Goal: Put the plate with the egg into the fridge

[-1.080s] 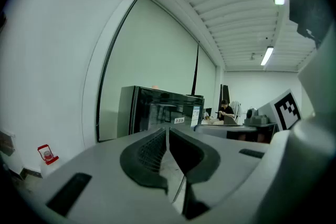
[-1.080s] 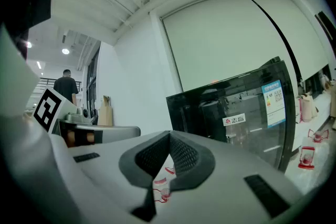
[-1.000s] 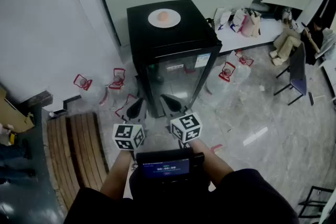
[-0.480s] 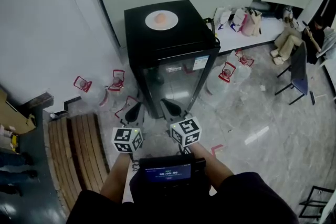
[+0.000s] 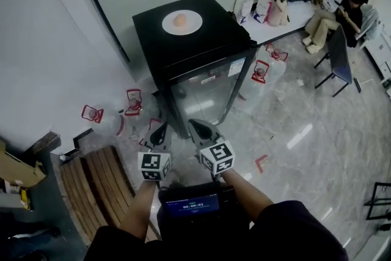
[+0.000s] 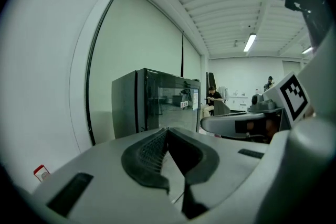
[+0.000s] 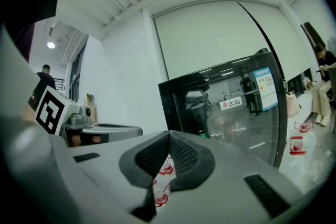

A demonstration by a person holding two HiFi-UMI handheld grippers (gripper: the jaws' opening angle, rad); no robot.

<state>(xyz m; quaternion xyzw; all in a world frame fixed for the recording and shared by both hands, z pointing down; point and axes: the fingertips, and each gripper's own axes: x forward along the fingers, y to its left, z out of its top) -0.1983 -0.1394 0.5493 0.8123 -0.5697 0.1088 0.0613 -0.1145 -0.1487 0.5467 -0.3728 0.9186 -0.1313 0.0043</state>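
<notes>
Now plate with egg sat atop fridge at 12 o'clock; left hand-held gripper jaws had just closed together, empty; right hand-held gripper jaws were together, empty.

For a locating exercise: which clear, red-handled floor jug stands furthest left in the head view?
The clear red-handled plastic jug by the white wall, nearest the wooden slatted platform; the others stand closer to the black glass-door fridge.
</notes>
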